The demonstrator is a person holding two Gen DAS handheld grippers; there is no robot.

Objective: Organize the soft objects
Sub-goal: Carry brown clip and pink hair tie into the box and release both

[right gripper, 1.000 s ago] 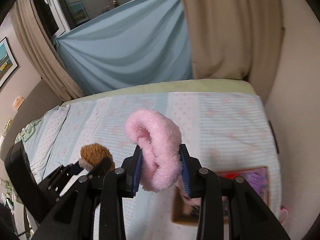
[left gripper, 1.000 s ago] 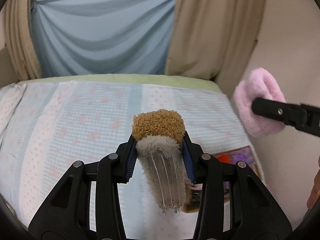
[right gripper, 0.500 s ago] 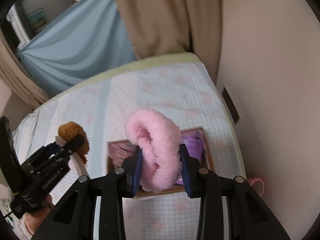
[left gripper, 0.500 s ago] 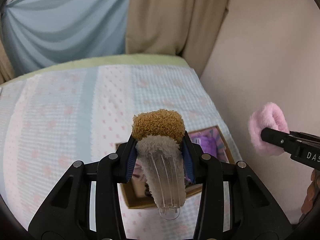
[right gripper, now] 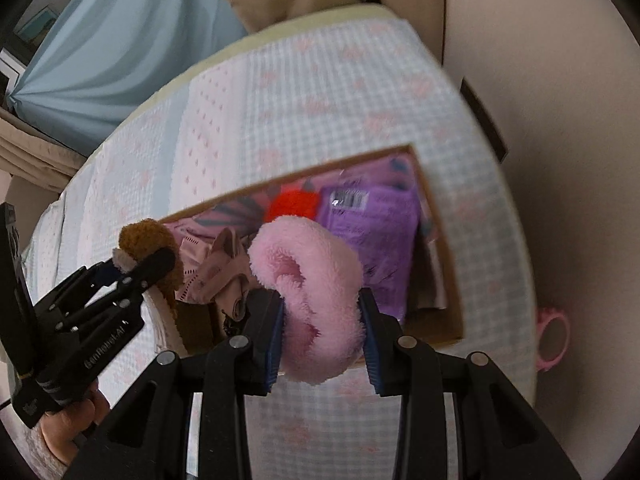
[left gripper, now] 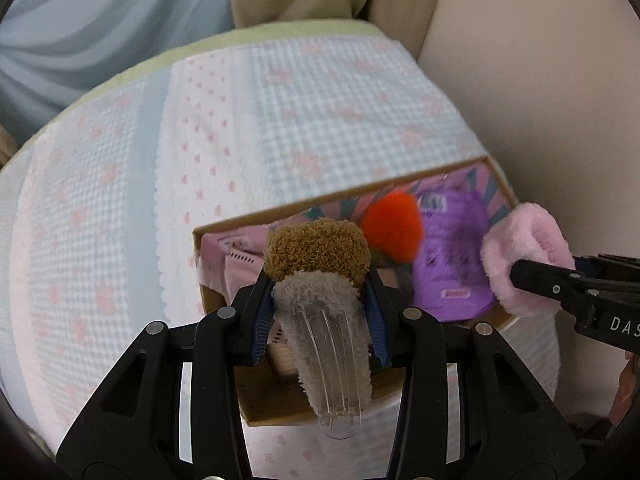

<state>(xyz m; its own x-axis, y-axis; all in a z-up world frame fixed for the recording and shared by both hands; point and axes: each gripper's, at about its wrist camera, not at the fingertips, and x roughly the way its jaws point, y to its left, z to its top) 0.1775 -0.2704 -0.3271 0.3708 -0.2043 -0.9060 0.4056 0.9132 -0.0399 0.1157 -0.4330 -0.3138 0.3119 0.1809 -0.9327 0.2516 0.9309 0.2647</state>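
My left gripper (left gripper: 318, 300) is shut on a brown and grey plush hair clip (left gripper: 320, 256) with a clear plastic clip body, held above the near left part of an open cardboard box (left gripper: 340, 196). It also shows in the right wrist view (right gripper: 148, 248). My right gripper (right gripper: 322, 320) is shut on a fluffy pink scrunchie (right gripper: 312, 280), held over the box (right gripper: 440, 240). The scrunchie shows at the right of the left wrist view (left gripper: 524, 256). The box holds a red pom-pom (left gripper: 394, 226), a purple packet (left gripper: 452, 264) and pink items (right gripper: 212, 272).
The box rests on a bed with a pale blue and pink patterned cover (left gripper: 120, 200). A beige wall (left gripper: 540, 80) runs close along the right. A pink ring-shaped object (right gripper: 554, 336) lies by the wall. Curtains (left gripper: 100, 20) hang behind the bed.
Both grippers have moved forward and down toward the box, which now looks larger and lies right under the held clip and scrunchie. Both grips are unchanged.
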